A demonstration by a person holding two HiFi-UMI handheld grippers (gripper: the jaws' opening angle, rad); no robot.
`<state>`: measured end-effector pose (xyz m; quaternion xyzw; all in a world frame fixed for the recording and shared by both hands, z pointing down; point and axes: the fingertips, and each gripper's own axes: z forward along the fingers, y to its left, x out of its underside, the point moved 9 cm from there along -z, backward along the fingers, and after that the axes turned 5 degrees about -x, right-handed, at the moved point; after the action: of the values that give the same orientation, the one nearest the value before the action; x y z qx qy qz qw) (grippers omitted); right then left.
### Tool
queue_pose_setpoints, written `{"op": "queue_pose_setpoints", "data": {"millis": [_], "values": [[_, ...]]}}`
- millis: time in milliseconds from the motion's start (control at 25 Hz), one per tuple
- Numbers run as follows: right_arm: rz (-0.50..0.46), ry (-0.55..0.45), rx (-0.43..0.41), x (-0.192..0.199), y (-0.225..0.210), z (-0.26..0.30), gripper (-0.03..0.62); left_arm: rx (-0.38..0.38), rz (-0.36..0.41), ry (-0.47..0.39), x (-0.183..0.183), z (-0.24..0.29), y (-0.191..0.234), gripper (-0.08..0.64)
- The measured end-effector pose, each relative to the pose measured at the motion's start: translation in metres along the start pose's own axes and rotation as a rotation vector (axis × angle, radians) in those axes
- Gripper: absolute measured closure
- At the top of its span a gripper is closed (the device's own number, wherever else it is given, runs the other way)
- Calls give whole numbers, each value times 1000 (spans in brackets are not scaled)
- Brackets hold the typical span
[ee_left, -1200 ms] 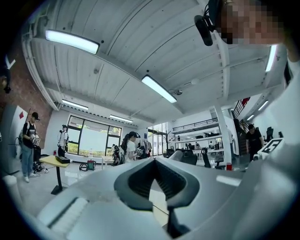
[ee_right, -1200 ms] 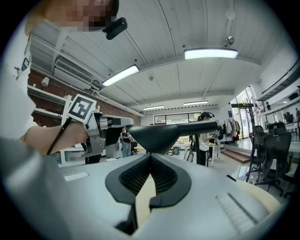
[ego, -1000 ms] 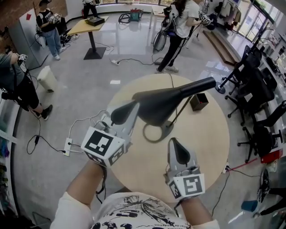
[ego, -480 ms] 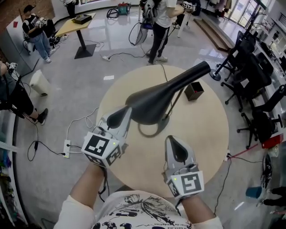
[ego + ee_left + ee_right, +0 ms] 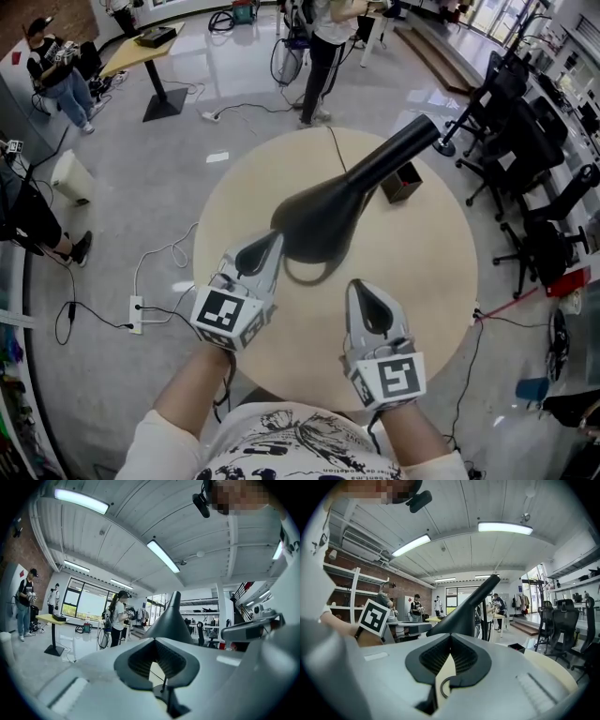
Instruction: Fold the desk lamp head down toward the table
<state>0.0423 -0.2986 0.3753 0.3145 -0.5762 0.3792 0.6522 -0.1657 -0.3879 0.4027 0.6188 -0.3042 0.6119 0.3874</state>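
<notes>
Shows lamp head (image 5: 323,220) slanted steeper than a second ago, left claw (image 5: 269,244) closed by its near end, right claw (image 5: 361,291) closed, empty; suggests fold barely begun.

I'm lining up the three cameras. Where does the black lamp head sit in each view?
Head view: lamp head at centre, tapering up and right.
Left gripper view: lamp head at centre, a grey cone narrowing upward.
Right gripper view: lamp head at centre, slanting up and right.
Shared landmark: the round table, a pale sliver low in the left gripper view, lower right in the right gripper view.
</notes>
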Motion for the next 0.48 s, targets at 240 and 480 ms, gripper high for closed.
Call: {"op": "queue_pose_setpoints", "data": {"millis": [240,480], "values": [[19,1,45,-1,-5,-1,584,40,-3,27,15,13,-2,554],[38,18,76,7,-9,1,584,61,-20,39,27,21,-1,554]]}}
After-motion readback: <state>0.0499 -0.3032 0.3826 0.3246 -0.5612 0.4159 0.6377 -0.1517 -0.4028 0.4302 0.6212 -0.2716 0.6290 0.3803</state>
